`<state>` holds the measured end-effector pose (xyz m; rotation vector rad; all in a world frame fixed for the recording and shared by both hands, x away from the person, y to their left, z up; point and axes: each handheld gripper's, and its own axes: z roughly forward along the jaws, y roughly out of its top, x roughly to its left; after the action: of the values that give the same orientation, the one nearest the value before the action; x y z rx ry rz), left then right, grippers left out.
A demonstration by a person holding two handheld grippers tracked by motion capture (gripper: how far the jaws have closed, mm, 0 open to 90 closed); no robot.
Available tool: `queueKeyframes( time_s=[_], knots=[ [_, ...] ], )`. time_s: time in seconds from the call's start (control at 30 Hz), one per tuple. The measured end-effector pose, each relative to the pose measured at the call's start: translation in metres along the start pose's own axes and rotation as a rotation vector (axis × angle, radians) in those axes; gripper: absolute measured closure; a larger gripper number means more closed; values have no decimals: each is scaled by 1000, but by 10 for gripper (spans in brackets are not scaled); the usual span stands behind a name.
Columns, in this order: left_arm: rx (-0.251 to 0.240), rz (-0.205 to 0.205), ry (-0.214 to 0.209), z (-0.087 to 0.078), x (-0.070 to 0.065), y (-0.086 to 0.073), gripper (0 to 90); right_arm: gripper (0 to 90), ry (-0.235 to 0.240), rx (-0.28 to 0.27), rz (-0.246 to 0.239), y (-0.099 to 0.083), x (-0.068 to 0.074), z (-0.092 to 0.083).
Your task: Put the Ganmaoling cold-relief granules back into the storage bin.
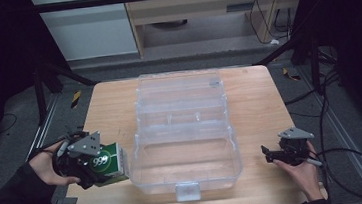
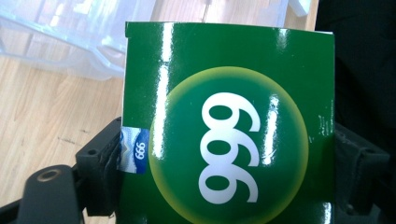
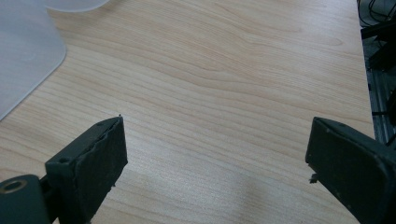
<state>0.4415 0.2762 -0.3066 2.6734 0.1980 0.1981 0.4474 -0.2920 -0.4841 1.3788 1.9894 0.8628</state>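
Note:
My left gripper (image 1: 106, 170) is shut on a green box (image 1: 108, 162) printed with a white "999" in a yellow-rimmed circle. It holds the box above the table's left front part, just left of a clear plastic case (image 1: 184, 132). In the left gripper view the green box (image 2: 229, 126) stands between both black jaws, which press its two sides. My right gripper (image 1: 268, 154) rests near the table's front right corner, held by a hand. In the right gripper view its jaws (image 3: 215, 163) stand wide apart over bare wood, with nothing between them.
The clear case stands open in the middle of the wooden table (image 1: 254, 105), lid tilted back, a latch (image 1: 187, 192) at its front. A corner of the clear case (image 3: 23, 60) lies left of my right gripper. Dark frame legs and cables surround the table.

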Motion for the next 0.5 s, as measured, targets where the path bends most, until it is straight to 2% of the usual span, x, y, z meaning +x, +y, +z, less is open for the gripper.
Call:
queueKeyframes(
  time_s=[0.5],
  knots=[
    [-17, 42, 5, 6, 7, 31, 152, 58, 0, -4, 6, 0, -1, -1]
  ],
)
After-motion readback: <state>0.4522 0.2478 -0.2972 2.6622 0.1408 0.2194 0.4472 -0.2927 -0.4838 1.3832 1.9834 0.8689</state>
